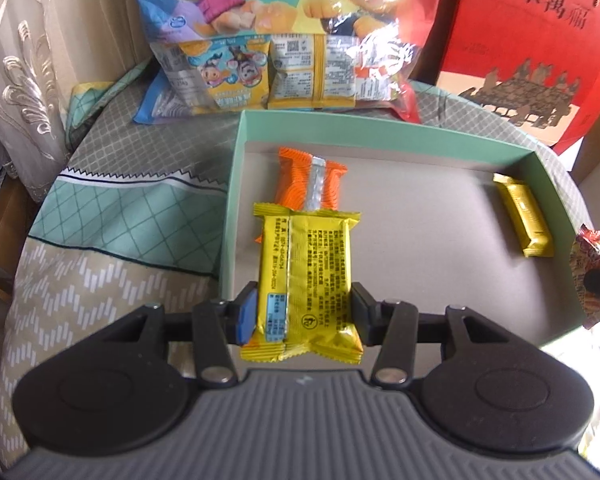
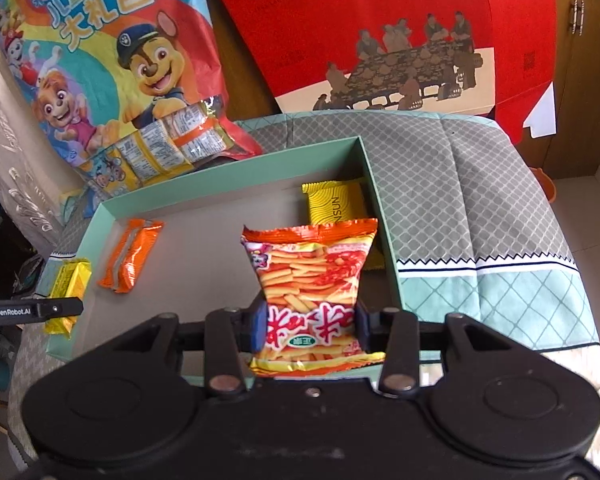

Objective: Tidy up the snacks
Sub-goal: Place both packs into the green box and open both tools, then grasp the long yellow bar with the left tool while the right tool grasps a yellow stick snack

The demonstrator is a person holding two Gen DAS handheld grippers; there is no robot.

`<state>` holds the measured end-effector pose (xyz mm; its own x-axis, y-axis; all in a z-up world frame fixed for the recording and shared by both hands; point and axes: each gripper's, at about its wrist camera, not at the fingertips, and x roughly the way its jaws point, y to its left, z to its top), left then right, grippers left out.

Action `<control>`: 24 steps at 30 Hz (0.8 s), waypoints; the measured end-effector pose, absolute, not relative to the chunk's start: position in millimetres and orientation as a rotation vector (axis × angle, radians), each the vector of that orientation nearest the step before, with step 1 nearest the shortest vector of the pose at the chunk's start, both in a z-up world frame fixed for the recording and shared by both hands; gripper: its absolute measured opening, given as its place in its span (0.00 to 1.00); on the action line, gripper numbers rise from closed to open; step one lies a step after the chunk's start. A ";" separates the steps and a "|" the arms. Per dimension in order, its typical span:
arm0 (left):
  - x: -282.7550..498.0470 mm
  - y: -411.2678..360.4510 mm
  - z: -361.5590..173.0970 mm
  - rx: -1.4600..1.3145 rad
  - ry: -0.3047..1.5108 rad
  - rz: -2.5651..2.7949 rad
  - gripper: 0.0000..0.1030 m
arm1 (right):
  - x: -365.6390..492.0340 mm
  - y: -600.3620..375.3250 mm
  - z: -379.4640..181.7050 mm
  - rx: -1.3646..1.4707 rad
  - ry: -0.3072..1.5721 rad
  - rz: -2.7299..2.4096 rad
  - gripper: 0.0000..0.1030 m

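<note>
Left wrist view: left gripper [image 1: 304, 316] partly closed, its pads pressed on both sides of a yellow pack [image 1: 306, 280], which it holds above the near left part of the box [image 1: 236, 184].
Right wrist view: right gripper [image 2: 310, 326] partly closed, clamped on the lower half of a chip bag [image 2: 312, 284] held upright over the right side of the box [image 2: 380, 208].
Box: pale green walls, grey floor, lid off; stands on a patterned cloth [image 2: 480, 208].
Orange pack [image 1: 310, 182]: lies flat on the box floor near the far left corner, its silver seam facing up; the held yellow pack hides its near end in the left wrist view.
Gold bar [image 1: 524, 216]: lies on the floor along the right wall; in the right wrist view it shows partly behind the chip bag [image 2: 336, 208].
Cartoon bag [image 2: 112, 76]: stands behind the box on the left, small packs showing through its clear window.
Red box [image 2: 380, 36]: stands behind, right of the cartoon bag.
Left edge, right wrist view: left gripper with its yellow pack [image 2: 66, 294], just outside the box's left wall.
</note>
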<state>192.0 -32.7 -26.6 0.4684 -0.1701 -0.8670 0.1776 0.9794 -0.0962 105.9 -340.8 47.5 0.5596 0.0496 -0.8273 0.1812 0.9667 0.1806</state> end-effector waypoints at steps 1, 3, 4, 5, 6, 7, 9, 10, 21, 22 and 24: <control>194.3 -32.8 -29.9 0.017 1.066 -0.210 0.45 | 108.3 -341.9 42.6 0.259 0.984 -0.081 0.40; 196.5 -33.8 -34.5 0.037 1.071 -0.205 0.46 | 114.5 -345.4 33.6 0.267 0.997 -0.079 0.40; 196.8 -34.1 -36.2 0.050 1.074 -0.201 0.46 | 116.9 -346.6 29.7 0.270 1.002 -0.077 0.40; 197.0 -35.1 -37.3 0.061 1.073 -0.196 0.47 | 117.4 -347.0 26.6 0.272 1.005 -0.074 0.42; 196.6 -36.5 -37.4 0.073 1.067 -0.192 0.55 | 119.2 -347.2 24.2 0.273 1.008 -0.077 0.44; 196.3 -38.8 -36.2 0.084 1.062 -0.188 0.65 | 120.7 -347.9 22.6 0.281 1.011 -0.076 0.50; 193.7 -41.2 -31.8 0.070 1.053 -0.212 0.87 | 118.8 -348.2 25.0 0.303 0.983 -0.066 0.85; 190.5 -43.2 -27.9 0.077 1.032 -0.212 0.92 | 116.4 -347.0 28.8 0.306 0.964 -0.061 0.89; 156.9 -44.5 -4.4 0.098 0.985 -0.228 1.00 | 88.6 -331.1 60.5 0.281 0.908 -0.037 1.00; 152.7 -42.7 -3.9 0.095 0.988 -0.230 1.00 | 84.7 -329.0 62.8 0.283 0.908 -0.034 1.00; 144.7 -39.6 -3.0 0.094 0.994 -0.231 1.00 | 78.1 -325.4 65.7 0.281 0.910 -0.028 1.00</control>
